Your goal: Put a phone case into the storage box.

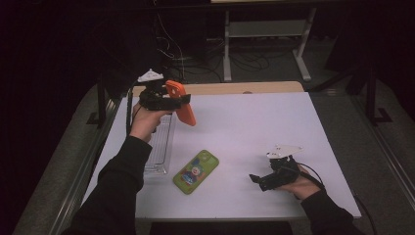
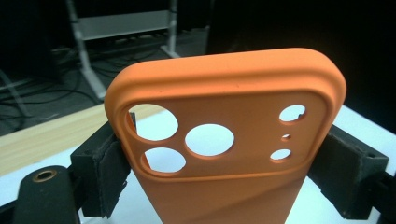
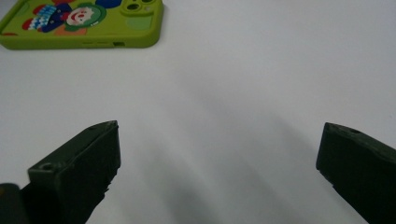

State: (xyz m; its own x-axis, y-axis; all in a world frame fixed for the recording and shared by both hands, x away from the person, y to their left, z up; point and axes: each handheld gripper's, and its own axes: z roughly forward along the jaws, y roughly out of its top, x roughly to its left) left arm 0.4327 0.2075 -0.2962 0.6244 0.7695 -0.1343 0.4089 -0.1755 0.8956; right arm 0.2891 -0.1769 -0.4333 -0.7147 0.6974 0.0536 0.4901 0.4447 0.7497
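A lab or workshop, dimly lit. Loose cables (image 1: 195,61) lie on the floor behind the white table (image 1: 254,132), beside a metal stand (image 1: 266,34).

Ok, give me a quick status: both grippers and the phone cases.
Left gripper clamped on orange silicone phone case, lifted. Right gripper open, empty. Green cartoon phone case flat on white table. Nothing in the way.
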